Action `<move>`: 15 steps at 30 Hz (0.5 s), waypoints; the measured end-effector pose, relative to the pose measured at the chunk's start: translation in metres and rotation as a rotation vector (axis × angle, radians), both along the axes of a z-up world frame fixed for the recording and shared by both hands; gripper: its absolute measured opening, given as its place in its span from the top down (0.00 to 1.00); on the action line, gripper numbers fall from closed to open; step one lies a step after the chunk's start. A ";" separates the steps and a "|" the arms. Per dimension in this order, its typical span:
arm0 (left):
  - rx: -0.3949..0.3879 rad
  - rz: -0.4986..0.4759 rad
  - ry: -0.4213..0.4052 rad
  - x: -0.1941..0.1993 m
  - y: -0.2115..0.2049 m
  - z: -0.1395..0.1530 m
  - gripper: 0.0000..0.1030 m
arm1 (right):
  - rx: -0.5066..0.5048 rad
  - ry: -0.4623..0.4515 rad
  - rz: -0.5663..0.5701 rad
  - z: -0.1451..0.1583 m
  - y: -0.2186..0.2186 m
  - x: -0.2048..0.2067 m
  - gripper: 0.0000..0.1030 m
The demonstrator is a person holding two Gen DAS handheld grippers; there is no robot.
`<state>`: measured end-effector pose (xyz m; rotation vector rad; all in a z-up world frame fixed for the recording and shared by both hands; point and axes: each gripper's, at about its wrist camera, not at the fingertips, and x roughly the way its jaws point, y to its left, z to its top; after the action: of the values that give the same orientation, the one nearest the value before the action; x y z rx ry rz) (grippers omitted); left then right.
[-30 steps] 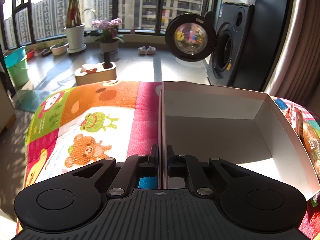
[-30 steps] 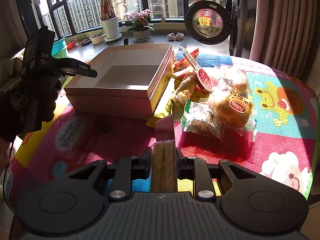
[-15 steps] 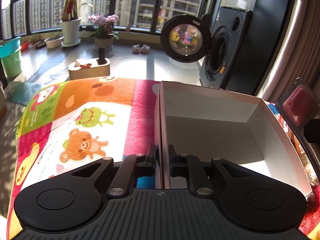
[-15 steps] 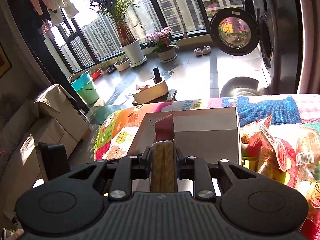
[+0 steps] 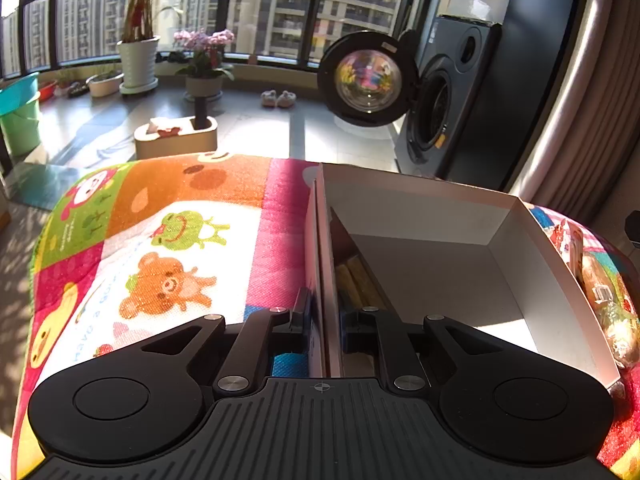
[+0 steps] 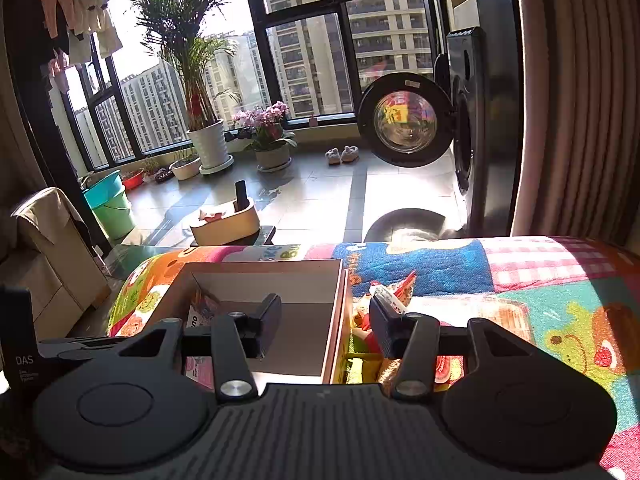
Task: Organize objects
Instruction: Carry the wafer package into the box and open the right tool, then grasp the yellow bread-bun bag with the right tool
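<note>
Snack pack (image 5: pixel 354 280) now inside box (image 5: pixel 400 204), right gripper (image 6: pixel 324 320) released, jaws wide, left gripper (image 5: pixel 324 320) still clamping box wall

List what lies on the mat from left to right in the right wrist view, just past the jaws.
Snack packet leaning inside the box's left wall → box with its right wall → pile of snack packets outside it → bare mat.

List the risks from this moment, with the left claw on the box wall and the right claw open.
1. The left claw pinches the thin wall of the cardboard box; a pull may bend it or tip out the snack packet.
2. The open right claw straddles the box's wall; lowering may knock it or crush the snack pile.
</note>
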<state>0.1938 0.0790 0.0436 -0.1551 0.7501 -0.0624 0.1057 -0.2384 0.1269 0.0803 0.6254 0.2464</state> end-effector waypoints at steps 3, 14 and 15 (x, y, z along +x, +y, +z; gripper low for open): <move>0.003 0.007 0.003 0.000 -0.001 0.001 0.86 | -0.102 -0.022 -0.073 -0.012 -0.030 -0.026 0.43; 0.017 0.032 0.018 0.000 -0.005 0.002 0.87 | -0.154 0.036 -0.095 -0.058 -0.058 -0.070 0.36; 0.019 0.032 0.018 0.000 -0.005 0.002 0.87 | -0.135 0.037 -0.063 -0.058 -0.054 -0.069 0.36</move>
<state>0.1938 0.0736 0.0460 -0.1497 0.7663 -0.0235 0.0363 -0.2926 0.0689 -0.0256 0.6740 0.1413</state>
